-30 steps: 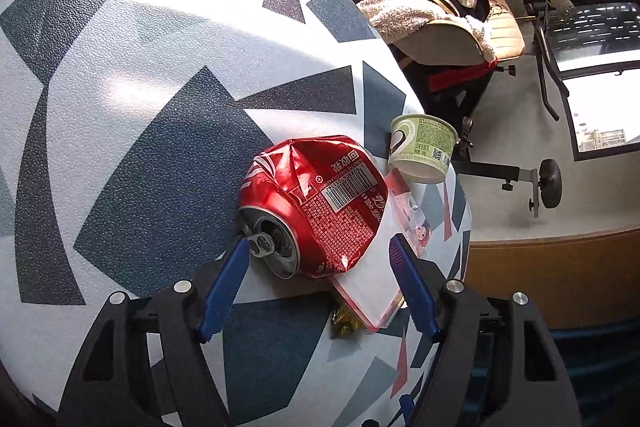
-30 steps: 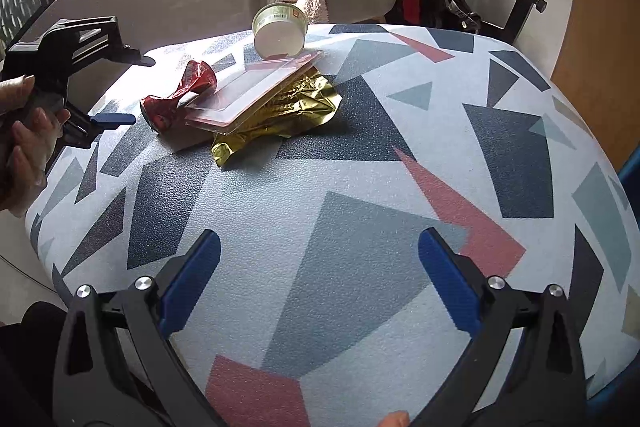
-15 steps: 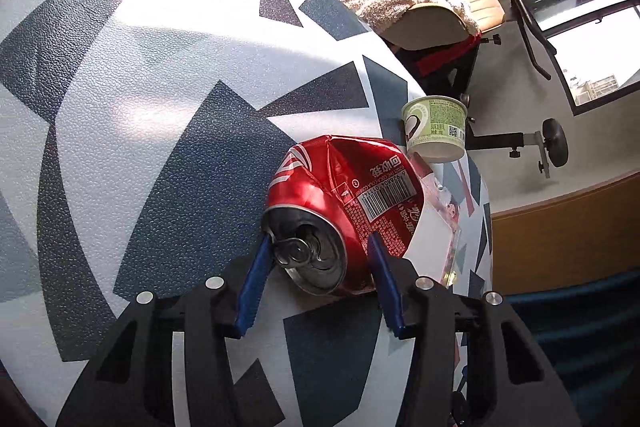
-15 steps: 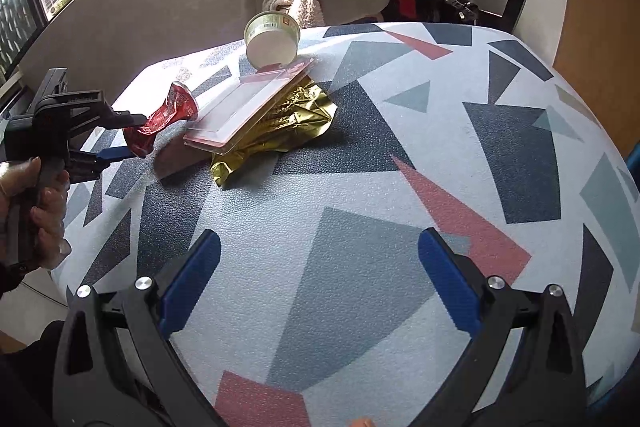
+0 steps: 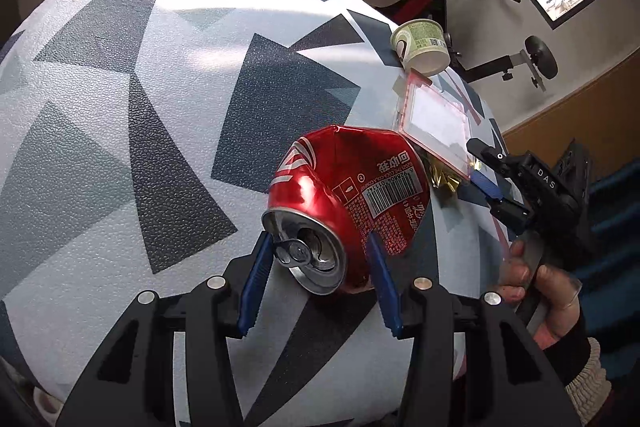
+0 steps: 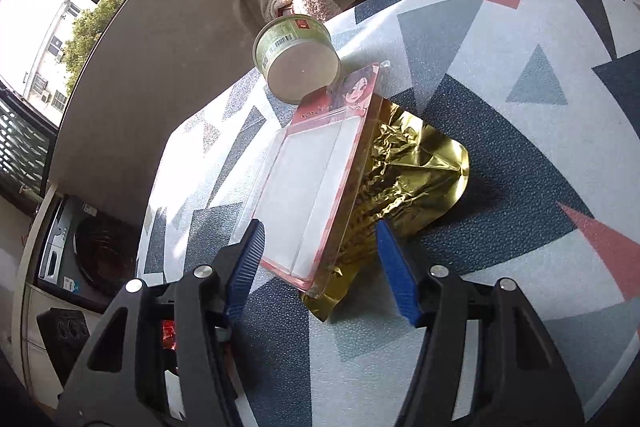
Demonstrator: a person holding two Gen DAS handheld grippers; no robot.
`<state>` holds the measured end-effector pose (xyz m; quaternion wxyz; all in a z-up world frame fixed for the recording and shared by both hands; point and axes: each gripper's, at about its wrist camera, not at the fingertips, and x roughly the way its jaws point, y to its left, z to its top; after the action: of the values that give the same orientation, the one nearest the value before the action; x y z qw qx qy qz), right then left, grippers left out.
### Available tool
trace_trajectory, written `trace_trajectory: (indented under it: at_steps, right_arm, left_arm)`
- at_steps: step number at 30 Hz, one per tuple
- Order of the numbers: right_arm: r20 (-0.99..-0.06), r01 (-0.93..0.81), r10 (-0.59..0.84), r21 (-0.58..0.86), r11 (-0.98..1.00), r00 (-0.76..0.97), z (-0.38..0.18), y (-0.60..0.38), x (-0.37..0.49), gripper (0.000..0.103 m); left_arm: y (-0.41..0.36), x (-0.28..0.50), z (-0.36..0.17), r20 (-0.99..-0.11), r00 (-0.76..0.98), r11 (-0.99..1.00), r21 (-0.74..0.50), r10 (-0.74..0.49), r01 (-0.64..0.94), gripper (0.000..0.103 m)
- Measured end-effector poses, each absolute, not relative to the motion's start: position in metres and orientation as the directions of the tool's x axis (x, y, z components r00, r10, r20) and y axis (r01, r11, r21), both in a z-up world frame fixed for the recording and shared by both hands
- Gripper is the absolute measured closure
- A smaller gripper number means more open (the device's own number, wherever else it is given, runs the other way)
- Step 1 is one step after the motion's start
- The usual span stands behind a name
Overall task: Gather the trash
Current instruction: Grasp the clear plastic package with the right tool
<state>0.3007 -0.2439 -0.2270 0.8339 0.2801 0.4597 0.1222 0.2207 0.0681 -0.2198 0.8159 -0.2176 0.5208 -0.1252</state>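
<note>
- Since the earlier pictures the left gripper [image 5: 318, 269] has closed on the crushed red can [image 5: 344, 203] and lifted it off the table [image 5: 160, 107]. The right gripper [image 6: 320, 263] has come from the near edge of the table right up to the pile of trash.
- The left jaws are narrow and pinch the can at its top end, one blue finger on each side of the rim. The can's long way points far from the jaws, with its open top toward the camera.
- The right jaws are partly open and hold nothing yet.
- The clear plastic pack [image 6: 316, 183] with a red border lies straight ahead of the right gripper. Its near end sits just between the blue fingers [image 6: 394, 267]. Its long way runs from near to far, in line with the gripper.
- The gold foil wrapper [image 6: 416, 183] lies under the pack and sticks out to the right. The right finger rests near its edge.
- The green paper cup [image 6: 298, 61] lies on its side at the far end of the pack, touching it.
- The right gripper is the nearer one to the pack, so I think it should take it next. It may need to push forward a little and then squeeze. It could grab the foil too.
</note>
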Motion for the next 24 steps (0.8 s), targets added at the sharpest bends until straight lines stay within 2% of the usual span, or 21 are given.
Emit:
trace_trajectory:
  at_steps: [2,4,6,11,19,24]
  right_arm:
    - [-0.719,0.072,0.420,0.544,0.836,0.553,-0.228,-0.239,0.305,0.043]
    - [-0.713,0.021,0.428,0.526,0.850,0.556,-0.225,-0.234,0.302,0.069]
    - [-0.699,-0.025,0.440,0.518,0.855,0.563,-0.219,-0.233,0.293,0.074]
    - [-0.652,-0.091,0.499,0.554,0.828,0.571,-0.210,-0.247,0.259,0.078]
    - [-0.656,-0.147,0.386,0.389,0.909,0.649,-0.180,-0.267,0.203,0.079]
    - [-0.653,-0.194,0.369,0.326,0.925,0.661,-0.171,-0.267,0.179,0.079]
  left_arm:
    - [0.068,0.217,-0.220,-0.795,0.431,0.877,-0.479,-0.426,-0.017,0.056]
    - [0.068,0.214,-0.219,-0.798,0.428,0.883,-0.470,-0.424,-0.003,0.056]
    - [0.070,0.211,-0.219,-0.798,0.429,0.884,-0.468,-0.423,0.001,0.056]
    - [0.075,0.208,-0.220,-0.793,0.441,0.882,-0.471,-0.420,-0.006,0.056]
    - [0.073,0.205,-0.218,-0.801,0.444,0.895,-0.446,-0.401,0.002,0.056]
    - [0.070,0.204,-0.220,-0.806,0.433,0.895,-0.446,-0.404,0.005,0.056]
